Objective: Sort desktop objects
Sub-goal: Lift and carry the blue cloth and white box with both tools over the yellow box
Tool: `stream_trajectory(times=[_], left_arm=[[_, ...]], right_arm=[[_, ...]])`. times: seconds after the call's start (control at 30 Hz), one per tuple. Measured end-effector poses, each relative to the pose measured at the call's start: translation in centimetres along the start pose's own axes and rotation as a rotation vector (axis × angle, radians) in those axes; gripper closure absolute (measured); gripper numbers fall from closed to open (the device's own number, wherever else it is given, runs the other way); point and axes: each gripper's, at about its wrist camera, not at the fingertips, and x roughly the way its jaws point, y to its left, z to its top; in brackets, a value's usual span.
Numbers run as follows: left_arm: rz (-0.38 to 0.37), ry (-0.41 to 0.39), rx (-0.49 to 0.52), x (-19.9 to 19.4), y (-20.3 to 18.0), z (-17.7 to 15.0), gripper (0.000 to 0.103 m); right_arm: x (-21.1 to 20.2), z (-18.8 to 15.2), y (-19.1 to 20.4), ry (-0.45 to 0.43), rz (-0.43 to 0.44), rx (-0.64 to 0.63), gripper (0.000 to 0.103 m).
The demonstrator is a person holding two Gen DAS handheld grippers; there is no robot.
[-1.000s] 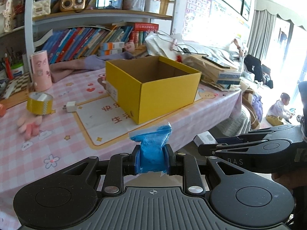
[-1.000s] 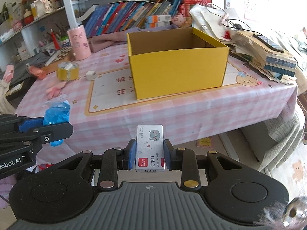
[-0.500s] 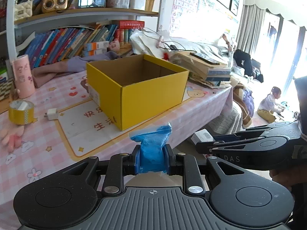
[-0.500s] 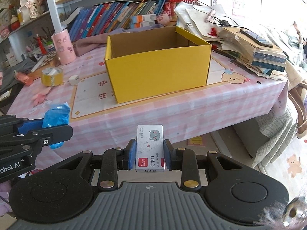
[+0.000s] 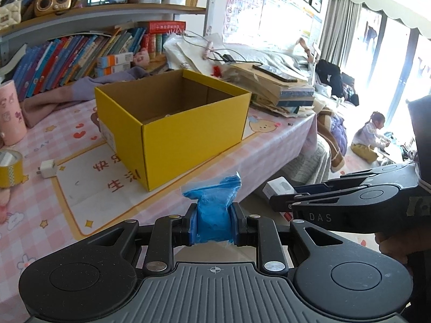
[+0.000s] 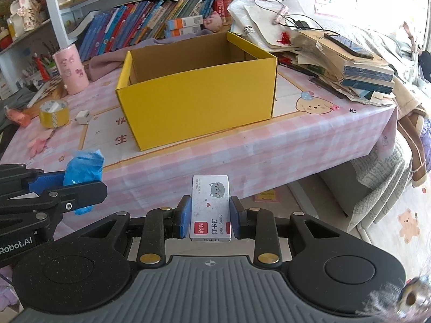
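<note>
Left wrist view shows my left gripper [image 5: 212, 224] clamped on a crumpled blue plastic bag [image 5: 214, 203], low in the centre of the frame, its blue pads pressing the bag from both sides while the bag's top flares out above them. Beyond it, in the middle of the frame, the open yellow box [image 5: 172, 132] stands on the pink checked tablecloth [image 5: 35, 196]. At the left edge sit a roll of yellow tape [image 5: 9, 168] and, just beside it, a small white charger plug [image 5: 48, 168]. My right gripper [image 5: 280, 197] enters from the right edge.

Right wrist view has that right gripper [image 6: 210, 219] closed on a small white staple box [image 6: 210, 207] with a cat drawing, held upright at the lower centre. The yellow box [image 6: 199, 102] fills the upper middle, the table edge in front of it. At the lower left my other gripper carries the blue bag [image 6: 83, 169]. A pink cylinder holder [image 6: 70, 70] stands at the upper left, and a stack of books and papers [image 6: 350, 67] lies at the upper right.
</note>
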Motion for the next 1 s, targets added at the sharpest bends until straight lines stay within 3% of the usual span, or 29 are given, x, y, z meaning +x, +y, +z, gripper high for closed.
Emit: stream_trajectory(times=[0.4, 1.0], left_arm=[[0.058, -0.053, 0.038, 2.5, -0.6, 3.2, 0.08], [0.232, -0.179, -0.034, 7.1, -0.5, 11.6, 0.08]], right_arm=[[2.8, 3.5, -2.2, -0.016, 0.044, -0.01, 0.076], [6.3, 15.2, -5.1, -0.176, 0.227, -0.138, 0.076]])
